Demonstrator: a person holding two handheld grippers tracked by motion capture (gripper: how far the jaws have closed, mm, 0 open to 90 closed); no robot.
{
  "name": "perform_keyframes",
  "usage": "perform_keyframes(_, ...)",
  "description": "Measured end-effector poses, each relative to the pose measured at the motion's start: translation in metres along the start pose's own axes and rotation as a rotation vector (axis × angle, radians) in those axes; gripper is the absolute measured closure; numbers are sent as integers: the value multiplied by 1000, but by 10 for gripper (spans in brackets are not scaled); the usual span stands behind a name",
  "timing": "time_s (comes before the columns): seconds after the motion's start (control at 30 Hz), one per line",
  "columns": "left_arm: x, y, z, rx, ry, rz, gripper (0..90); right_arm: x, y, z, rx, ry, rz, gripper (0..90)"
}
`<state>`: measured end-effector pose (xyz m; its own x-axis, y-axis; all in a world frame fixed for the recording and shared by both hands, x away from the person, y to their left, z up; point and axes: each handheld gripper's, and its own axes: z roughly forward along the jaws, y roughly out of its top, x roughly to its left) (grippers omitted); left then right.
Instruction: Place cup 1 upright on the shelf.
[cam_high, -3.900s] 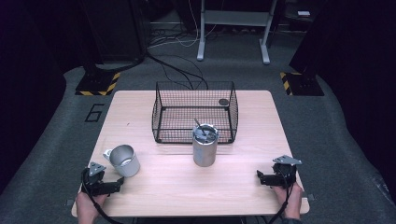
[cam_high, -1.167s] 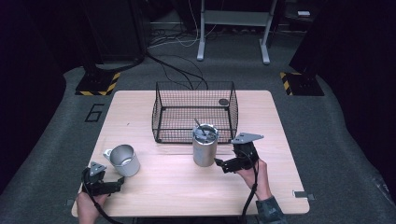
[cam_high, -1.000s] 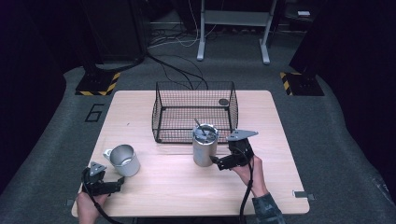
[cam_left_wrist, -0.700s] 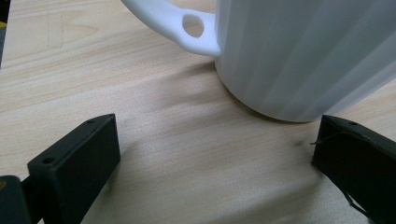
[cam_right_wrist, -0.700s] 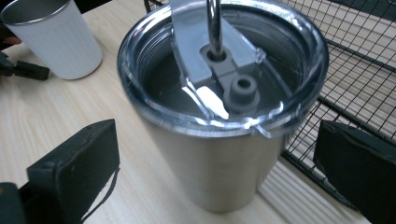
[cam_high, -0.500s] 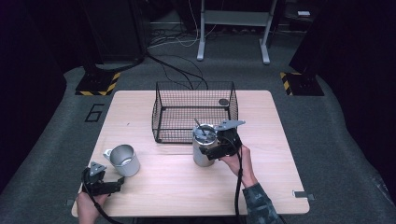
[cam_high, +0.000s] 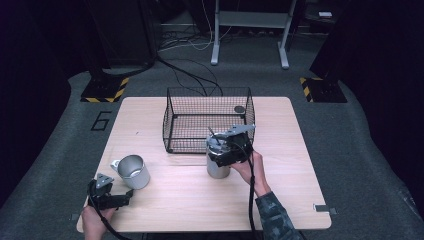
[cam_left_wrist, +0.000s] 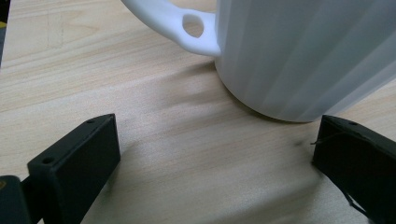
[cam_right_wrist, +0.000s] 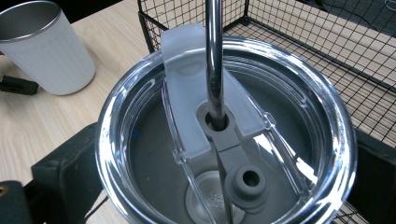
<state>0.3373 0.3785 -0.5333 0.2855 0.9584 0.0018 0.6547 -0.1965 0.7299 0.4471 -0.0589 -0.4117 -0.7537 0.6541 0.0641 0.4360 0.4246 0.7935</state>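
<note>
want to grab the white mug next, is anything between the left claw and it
Nothing visible. In the left gripper view the white mug stands just beyond the open jaws of the left claw, with only bare table between them. The tumbler and wire basket stand well off to the side.

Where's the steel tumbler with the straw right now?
In the high view the tumbler stands mid-table, right against the wire basket's front right corner, with the right gripper set around its lidded top.
</note>
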Motion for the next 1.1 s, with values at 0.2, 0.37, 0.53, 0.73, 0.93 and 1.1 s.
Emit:
perform_keyframes(0.2, 0, 0, 0, 0, 0, 0, 5, 1, 0, 2, 6, -4, 6, 10)
perform_keyframes(0.37, 0, 0, 0, 0, 0, 0, 5, 3, 0, 3, 0, -27, -5, 19)
perform_keyframes(0.53, 0, 0, 0, 0, 0, 0, 5, 5, 1, 3, 3, -39, -16, 26)
perform_keyframes(0.73, 0, 0, 0, 0, 0, 0, 5, 6, 2, 2, 10, -43, -43, 33)
perform_keyframes(0.93, 0, 0, 0, 0, 0, 0, 5, 7, 2, 0, 14, -31, -58, 34)
perform_keyframes(1.1, 0, 0, 0, 0, 1, -1, 5, 6, 2, -2, 13, -30, -51, 34)
